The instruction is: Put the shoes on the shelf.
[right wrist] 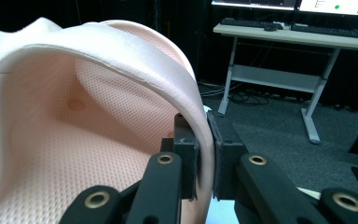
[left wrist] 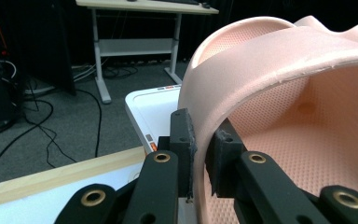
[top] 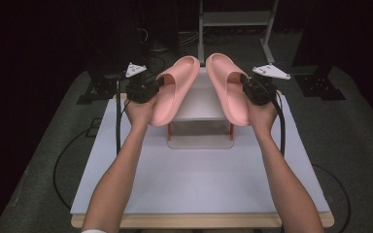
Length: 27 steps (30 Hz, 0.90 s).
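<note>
Two pink foam slippers are held up in the air above a small white rack (top: 200, 104) at the table's far side. The left slipper (top: 175, 90) (left wrist: 284, 93) is pinched by its outer side wall in my left gripper (top: 150, 87) (left wrist: 205, 154), which is shut on it. The right slipper (top: 228, 87) (right wrist: 98, 116) is pinched the same way by my right gripper (top: 248, 87) (right wrist: 204, 154), also shut on its side wall. Both slippers tilt with toes pointing away and soles facing outward, close side by side.
The white table (top: 199, 179) has a wooden front edge. The rack has orange legs (top: 169, 130). Beyond the table are dark floor, cables (left wrist: 37, 121) and a white desk frame (top: 235, 19). A desk with keyboards (right wrist: 298, 32) stands to the right.
</note>
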Motion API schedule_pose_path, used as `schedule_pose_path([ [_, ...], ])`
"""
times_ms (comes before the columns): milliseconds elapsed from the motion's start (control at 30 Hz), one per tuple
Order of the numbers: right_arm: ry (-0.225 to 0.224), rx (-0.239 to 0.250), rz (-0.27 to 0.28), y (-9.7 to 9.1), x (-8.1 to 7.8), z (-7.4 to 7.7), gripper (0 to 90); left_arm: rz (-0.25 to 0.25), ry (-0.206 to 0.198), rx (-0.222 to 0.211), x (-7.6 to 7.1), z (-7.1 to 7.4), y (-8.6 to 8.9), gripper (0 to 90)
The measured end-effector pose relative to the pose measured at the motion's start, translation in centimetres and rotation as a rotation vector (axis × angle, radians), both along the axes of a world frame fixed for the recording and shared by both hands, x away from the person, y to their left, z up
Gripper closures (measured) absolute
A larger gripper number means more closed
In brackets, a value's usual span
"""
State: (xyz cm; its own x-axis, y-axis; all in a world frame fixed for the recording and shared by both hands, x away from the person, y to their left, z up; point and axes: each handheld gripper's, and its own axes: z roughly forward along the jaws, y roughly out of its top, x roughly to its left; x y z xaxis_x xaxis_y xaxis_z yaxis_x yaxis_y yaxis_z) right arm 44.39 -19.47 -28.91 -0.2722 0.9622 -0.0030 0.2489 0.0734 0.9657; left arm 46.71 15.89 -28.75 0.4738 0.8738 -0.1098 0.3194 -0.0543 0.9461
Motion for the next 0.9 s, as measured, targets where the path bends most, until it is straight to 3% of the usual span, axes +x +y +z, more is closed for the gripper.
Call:
schedule_pose_path([
  [533, 0.023, -0.027, -0.015, 1.6, 2.3, 0.6, 82.5, 0.035, 0.028, -0.002, 1.4, 0.1, -0.4, 81.7],
  [900, 0.07, -0.026, -0.034, 2.2, 3.3, 0.2, 82.4, 0.062, 0.057, 0.03, 2.3, 0.1, -1.0, 81.6],
])
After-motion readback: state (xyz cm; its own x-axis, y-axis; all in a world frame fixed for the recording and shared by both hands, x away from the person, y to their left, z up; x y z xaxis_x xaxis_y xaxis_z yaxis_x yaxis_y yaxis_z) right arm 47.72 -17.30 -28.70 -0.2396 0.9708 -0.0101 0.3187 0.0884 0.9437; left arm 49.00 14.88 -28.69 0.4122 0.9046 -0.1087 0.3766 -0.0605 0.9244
